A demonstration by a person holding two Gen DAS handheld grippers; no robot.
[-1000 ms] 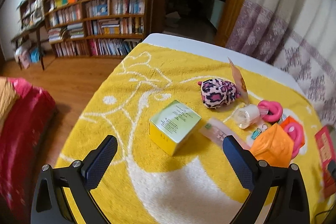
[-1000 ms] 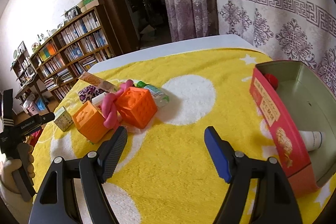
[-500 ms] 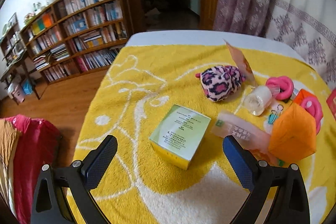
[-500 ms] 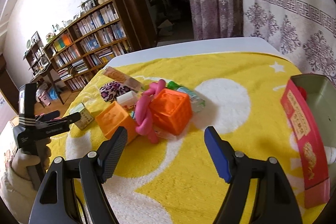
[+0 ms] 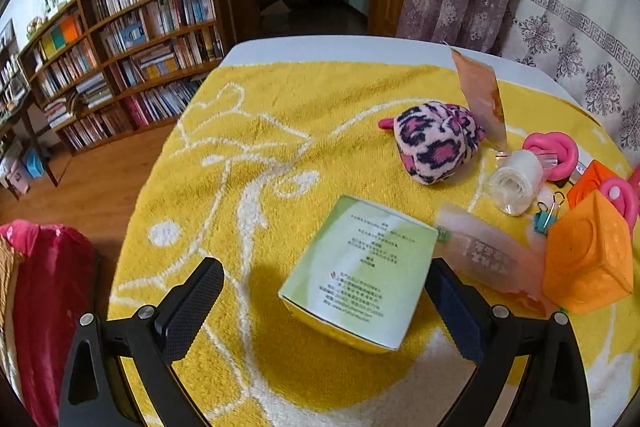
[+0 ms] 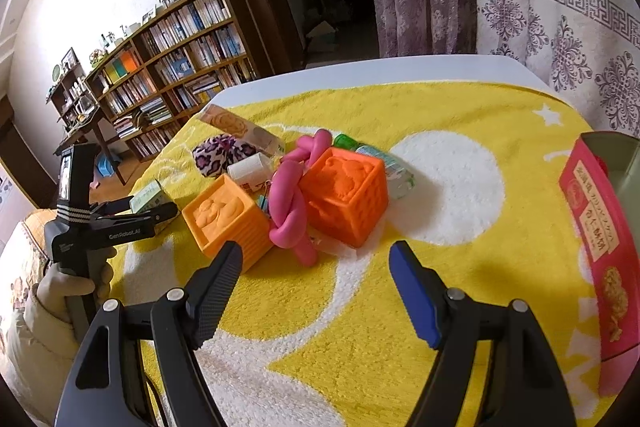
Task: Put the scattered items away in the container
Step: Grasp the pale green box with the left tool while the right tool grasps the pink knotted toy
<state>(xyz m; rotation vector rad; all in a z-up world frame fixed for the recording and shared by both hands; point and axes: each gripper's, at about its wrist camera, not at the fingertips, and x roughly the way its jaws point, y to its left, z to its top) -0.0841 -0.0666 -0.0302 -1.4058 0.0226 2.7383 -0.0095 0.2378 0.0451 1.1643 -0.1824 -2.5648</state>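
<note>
Where terry towel (image 5: 280, 131) spreads — glossy carton (image 5: 356, 271).

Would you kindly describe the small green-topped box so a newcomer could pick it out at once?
On the yellow towel, look to the bookshelf side of the toy pile, apart from the leopard-print plush. The green-topped box lies there alone: pale green printed top, yellow sides, the only flat-sided carton with small text.

My left gripper (image 5: 326, 311) hangs wide open over the yellow towel (image 5: 256, 155), its pads flanking a green-topped box (image 5: 360, 267) without touching it. At two o'clock from the box lies a leopard plush (image 5: 436, 141); at three o'clock an orange cube (image 5: 586, 253), with a white roll (image 5: 516, 183) between them.
</note>
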